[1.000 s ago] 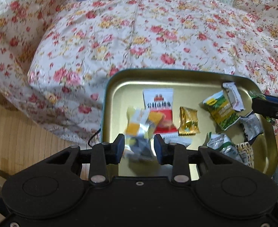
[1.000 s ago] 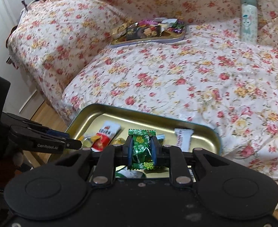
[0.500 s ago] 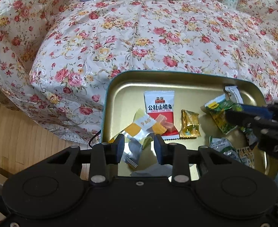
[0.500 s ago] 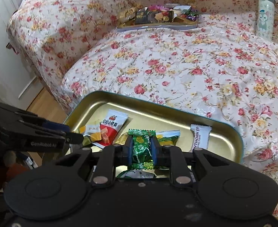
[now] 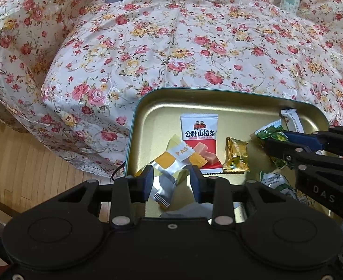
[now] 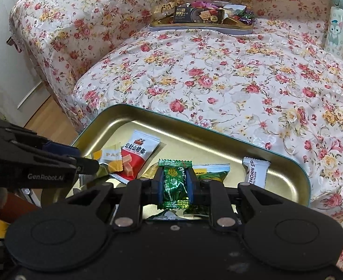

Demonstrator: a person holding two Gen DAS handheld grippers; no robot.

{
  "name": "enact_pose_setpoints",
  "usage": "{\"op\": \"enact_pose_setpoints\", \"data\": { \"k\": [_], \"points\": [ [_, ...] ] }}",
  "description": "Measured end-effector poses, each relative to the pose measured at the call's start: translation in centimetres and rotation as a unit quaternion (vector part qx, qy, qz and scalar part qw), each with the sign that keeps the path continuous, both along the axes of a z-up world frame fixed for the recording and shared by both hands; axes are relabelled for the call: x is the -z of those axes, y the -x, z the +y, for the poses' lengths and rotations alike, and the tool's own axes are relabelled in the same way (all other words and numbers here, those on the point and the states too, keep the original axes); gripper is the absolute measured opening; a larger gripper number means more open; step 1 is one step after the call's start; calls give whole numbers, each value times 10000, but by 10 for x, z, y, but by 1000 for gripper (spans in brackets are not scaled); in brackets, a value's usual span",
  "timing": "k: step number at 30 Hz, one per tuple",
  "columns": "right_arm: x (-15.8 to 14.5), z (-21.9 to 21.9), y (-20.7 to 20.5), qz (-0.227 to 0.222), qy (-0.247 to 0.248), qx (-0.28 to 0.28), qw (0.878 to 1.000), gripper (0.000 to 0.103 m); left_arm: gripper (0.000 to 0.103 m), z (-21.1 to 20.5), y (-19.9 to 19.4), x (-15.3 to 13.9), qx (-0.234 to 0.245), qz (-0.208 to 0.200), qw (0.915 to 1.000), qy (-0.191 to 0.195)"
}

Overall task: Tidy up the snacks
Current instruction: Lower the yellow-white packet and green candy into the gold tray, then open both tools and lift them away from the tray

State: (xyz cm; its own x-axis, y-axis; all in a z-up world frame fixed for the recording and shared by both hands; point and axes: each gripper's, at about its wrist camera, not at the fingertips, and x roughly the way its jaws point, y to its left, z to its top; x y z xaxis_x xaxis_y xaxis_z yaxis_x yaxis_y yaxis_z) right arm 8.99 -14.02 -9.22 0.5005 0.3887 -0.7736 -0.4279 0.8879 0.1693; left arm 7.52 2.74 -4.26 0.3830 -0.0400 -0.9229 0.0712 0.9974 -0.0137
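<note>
Right gripper [image 6: 173, 184] pinches a shiny green foil candy packet [image 6: 174, 186] just above the gold metal tray [image 6: 218, 140] — left gripper [image 5: 171, 178] is partly spread around a yellow-and-silver wrapped snack [image 5: 169, 163]; whether it grips it, I cannot tell. The tray sits on a floral-covered bed [image 6: 218, 81].

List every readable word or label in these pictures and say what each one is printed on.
"公社山楂条": red and white snack packet.
"PAS", rest hidden: yellow and silver wrapper.
"HORN S", cut off: white sachet.
"GenRobot.AI": left gripper.
"DAS": right gripper.
Too small or crumpled: black box in far tin; green foil candy.
</note>
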Motion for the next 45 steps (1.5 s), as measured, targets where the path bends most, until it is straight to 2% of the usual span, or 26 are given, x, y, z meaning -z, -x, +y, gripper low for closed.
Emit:
{"op": "enact_pose_setpoints", "data": {
  "k": [12, 20, 25, 27, 29, 30, 34, 40, 45],
  "points": [
    [0, 2, 0, -45, -33, -74, 10000, 22, 43, 1, 7, -5, -41, -193, 9998, -85],
    [-18, -6, 12, -307, -146, 80, 9994, 27, 44, -1, 13, -11, -108, -403, 9991, -96],
    [-33, -19, 27, -549, -176, 419, 9975, 42, 48, -7, 21, -19, -60, -704, 9975, -82],
    [-39, -25, 34, -639, -186, 562, 9962, 43, 49, -12, 26, -23, -11, -867, 9962, -91],
    [-44, -32, 42, -709, -188, 712, 9948, 48, 59, -17, 31, -27, 28, -1033, 9946, -124],
    [-45, -35, 45, -732, -188, 782, 9941, 54, 61, -20, 35, -29, 40, -1138, 9934, -143],
    [-52, -47, 63, -859, -172, 1034, 9908, 60, 63, -30, 45, -36, 82, -1434, 9894, -211],
    [-59, -59, 86, -980, -151, 1259, 9871, 75, 66, -40, 58, -43, 63, -1618, 9867, -164],
    [-62, -67, 103, -1075, -137, 1394, 9843, 83, 69, -42, 69, -48, 74, -1706, 9853, -56]
  ]
}}
